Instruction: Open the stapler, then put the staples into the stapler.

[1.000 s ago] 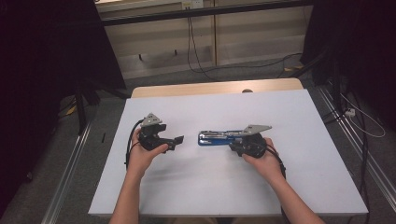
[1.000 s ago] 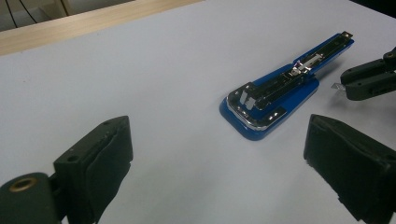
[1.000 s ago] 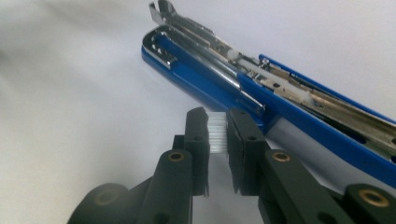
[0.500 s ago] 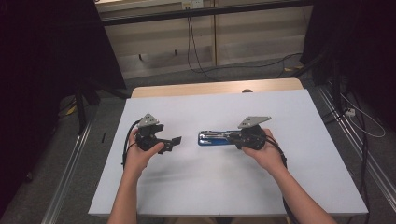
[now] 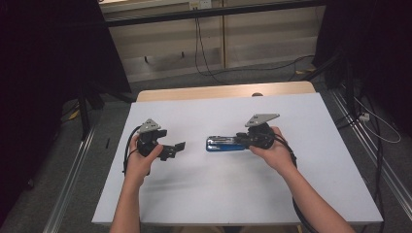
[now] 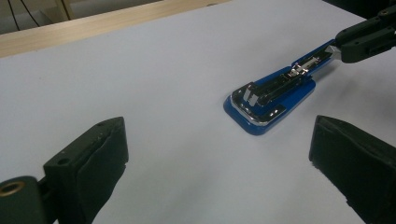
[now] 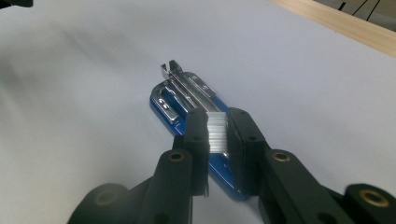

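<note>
From the high view, a blue stapler lies near the middle of the white table, its long axis running across the table from left to right. The right gripper meets the stapler's right end, with the person's right hand behind it. The left gripper sits off to the left of the stapler, apart from it, pointing toward it with its jaws spread.

In the left gripper view, the two black jaws stand wide apart at the lower corners with nothing between them. The stapler lies ahead and to the right, its rounded blue base end nearest and its long axis slanting away toward the upper right, where the right gripper reaches its far end.

In the right gripper view, the right gripper has its jaws drawn close together on a strip of staples, which seems to sit at the stapler's near end, though the contact is partly hidden. The stapler points away toward the upper left, metal channel open on top
</note>
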Motion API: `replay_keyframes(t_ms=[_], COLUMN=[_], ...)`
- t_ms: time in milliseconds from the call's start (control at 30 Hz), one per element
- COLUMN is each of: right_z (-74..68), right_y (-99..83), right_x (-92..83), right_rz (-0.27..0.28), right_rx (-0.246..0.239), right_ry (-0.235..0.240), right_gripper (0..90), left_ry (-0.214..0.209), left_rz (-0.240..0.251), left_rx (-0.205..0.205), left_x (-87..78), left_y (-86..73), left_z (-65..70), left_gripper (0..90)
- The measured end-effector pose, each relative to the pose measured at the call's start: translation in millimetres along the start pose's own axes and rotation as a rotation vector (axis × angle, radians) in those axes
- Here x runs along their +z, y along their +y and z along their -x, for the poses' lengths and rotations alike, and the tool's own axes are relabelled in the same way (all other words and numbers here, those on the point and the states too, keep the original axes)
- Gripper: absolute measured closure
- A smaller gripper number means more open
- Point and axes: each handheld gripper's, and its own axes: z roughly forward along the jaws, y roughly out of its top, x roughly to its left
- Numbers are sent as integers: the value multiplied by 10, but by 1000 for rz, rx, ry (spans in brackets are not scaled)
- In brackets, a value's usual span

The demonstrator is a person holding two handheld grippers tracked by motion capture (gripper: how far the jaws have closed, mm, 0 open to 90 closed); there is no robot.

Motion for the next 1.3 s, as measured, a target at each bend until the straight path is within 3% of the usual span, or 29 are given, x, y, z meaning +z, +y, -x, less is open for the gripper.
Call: replay_keyframes(t_ms=[700,933,1300], right_z=[86,127,185], right_y=[196,277,333], right_x=[-26,53,189], right_rz=[37,36,36], right_rx=[-15,-51,-86], right_ry=[31,57,102], right_gripper=[791,791,791], left_ry=[-8,-5,1], left_rz=[-32,-13,-24], left_rx=[3,0,-14], left_x=[33,13,-7], left_y=[-75,-65,-86], left_z=[-37,-55,-77], left_gripper=[47,47,47])
